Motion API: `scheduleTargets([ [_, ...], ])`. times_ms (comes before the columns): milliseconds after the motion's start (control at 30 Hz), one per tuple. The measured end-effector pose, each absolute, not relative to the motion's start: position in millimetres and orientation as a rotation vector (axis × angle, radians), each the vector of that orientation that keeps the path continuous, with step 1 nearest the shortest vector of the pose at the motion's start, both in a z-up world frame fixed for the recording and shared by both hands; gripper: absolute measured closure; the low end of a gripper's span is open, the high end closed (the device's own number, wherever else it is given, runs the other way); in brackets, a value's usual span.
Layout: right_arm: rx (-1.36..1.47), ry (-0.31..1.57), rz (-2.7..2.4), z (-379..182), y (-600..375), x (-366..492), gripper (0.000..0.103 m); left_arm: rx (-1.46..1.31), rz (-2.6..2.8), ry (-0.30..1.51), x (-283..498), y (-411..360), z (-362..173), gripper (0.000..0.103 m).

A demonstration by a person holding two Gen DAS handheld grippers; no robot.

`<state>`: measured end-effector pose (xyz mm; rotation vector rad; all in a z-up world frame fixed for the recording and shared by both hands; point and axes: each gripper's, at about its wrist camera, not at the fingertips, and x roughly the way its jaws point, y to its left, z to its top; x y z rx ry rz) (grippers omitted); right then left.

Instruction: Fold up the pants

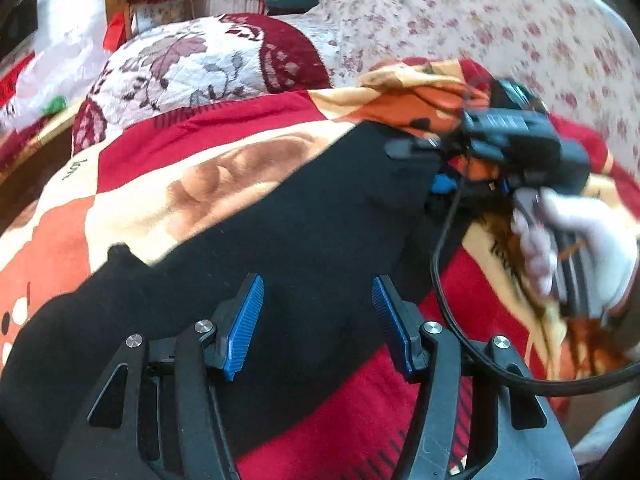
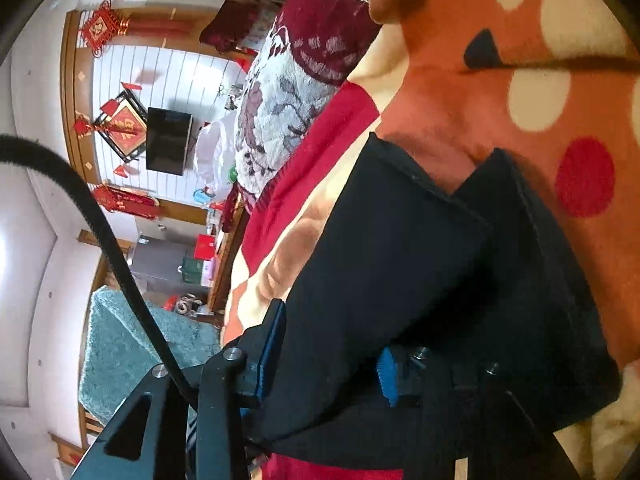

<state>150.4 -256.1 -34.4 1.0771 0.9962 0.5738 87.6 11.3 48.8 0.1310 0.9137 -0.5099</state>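
The black pants (image 1: 280,220) lie across a red, orange and cream patterned blanket (image 1: 132,184) on a bed. My left gripper (image 1: 318,308) is open just above the middle of the pants, holding nothing. My right gripper (image 1: 432,168) is at the far right end of the pants, blurred, held by a white-gloved hand (image 1: 576,240). In the right wrist view the pants (image 2: 400,280) fill the space between the blue pads (image 2: 274,344) of my right gripper (image 2: 328,360), with two black cloth corners sticking out ahead; the jaws stand apart with cloth between them.
A floral and maroon pillow (image 1: 192,64) lies at the head of the bed, with a floral quilt (image 1: 500,28) behind. A black cable (image 1: 444,264) hangs from the right gripper. The room beyond holds a dark screen (image 2: 168,140), red decorations and a teal rug (image 2: 132,344).
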Motion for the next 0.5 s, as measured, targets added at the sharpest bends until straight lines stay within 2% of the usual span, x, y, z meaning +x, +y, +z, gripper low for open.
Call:
scheduleTargets([
  [200, 1.102, 0.972, 0.582, -39.6, -259.9, 150.7, 0.063, 0.079, -0.576, 1.02, 128.0, 29.9, 47.7, 0.046],
  [500, 1.125, 0.979, 0.596, -42.7, -263.2, 150.9, 0.063, 0.068, -0.6, 1.083, 144.5, 60.3, 53.9, 0.046],
])
